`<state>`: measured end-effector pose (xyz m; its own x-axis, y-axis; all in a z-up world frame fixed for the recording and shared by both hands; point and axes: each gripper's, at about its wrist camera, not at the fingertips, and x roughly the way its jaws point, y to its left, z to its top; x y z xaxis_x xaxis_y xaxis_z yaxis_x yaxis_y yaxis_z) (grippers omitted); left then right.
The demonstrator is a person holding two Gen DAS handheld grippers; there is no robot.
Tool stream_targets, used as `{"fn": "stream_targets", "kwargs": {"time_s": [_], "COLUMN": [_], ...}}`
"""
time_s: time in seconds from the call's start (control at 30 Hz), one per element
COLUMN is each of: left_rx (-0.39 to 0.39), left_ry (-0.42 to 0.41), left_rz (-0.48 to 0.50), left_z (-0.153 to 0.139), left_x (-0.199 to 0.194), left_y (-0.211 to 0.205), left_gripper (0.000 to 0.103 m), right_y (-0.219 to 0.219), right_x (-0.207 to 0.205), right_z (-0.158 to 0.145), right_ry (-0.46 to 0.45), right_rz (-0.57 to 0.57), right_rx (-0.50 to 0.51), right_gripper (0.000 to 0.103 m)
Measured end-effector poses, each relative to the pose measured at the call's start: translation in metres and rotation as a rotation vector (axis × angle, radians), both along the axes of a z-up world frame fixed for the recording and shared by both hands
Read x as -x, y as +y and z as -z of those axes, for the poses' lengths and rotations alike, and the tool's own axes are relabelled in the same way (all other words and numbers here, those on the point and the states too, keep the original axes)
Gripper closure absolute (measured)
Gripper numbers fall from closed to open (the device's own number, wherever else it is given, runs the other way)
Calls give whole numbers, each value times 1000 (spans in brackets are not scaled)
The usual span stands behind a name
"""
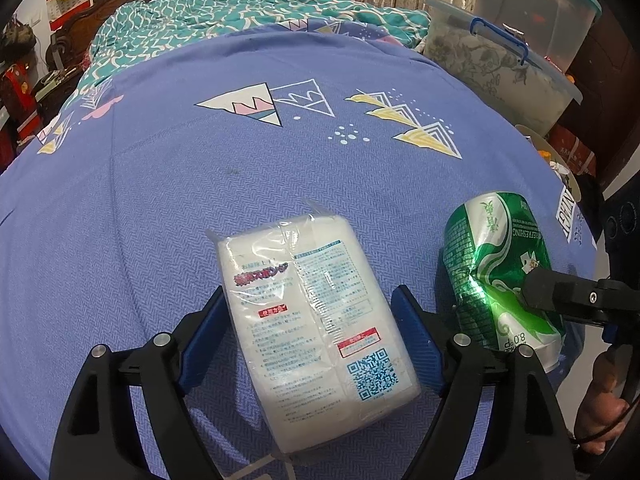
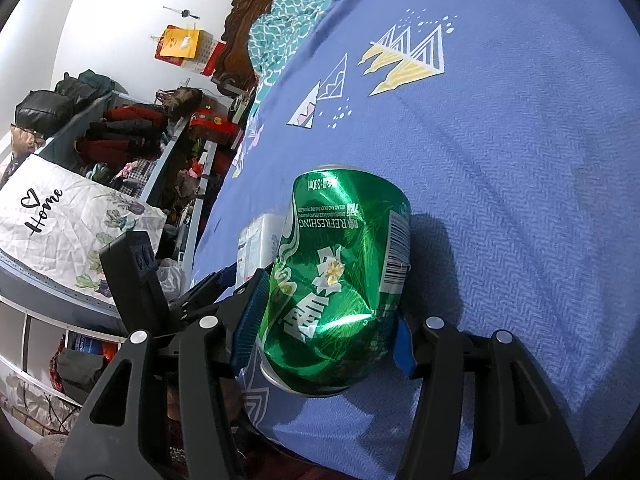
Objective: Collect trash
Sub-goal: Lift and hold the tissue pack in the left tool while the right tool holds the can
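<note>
Bed [image 1: 168, 184] covered by purple sheet with triangle prints; teal quilt [image 1: 224, 12] bunched by carved headboard. Clear tubs [image 1: 508, 56] stacked beside bed; cluttered shelves [image 2: 132, 136] seen beyond edge. White pack [image 1: 316, 320] lying between spread left jaws, untouched. Dented green can [image 2: 340, 276] pinched by right jaws, near pack.
</note>
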<state>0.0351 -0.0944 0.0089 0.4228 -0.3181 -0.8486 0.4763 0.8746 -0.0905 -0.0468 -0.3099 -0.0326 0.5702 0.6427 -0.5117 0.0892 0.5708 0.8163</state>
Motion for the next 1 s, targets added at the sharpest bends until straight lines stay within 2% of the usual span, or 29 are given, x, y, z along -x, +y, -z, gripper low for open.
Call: {"fn": "stream_targets", "kwargs": {"time_s": [0.53, 1.0], "left_rx": [-10, -19], "left_ry": [-3, 0], "left_rz": [-3, -11], "left_z": [2, 3], "left_x": [1, 0], "left_y": [0, 1], "left_gripper": [18, 16], "right_y": [4, 3], "right_x": [2, 3], "right_z": [-2, -2], "right_ry": [-2, -5], "right_rz": [-6, -9], "right_rx": [1, 2], "right_gripper": [47, 47]}}
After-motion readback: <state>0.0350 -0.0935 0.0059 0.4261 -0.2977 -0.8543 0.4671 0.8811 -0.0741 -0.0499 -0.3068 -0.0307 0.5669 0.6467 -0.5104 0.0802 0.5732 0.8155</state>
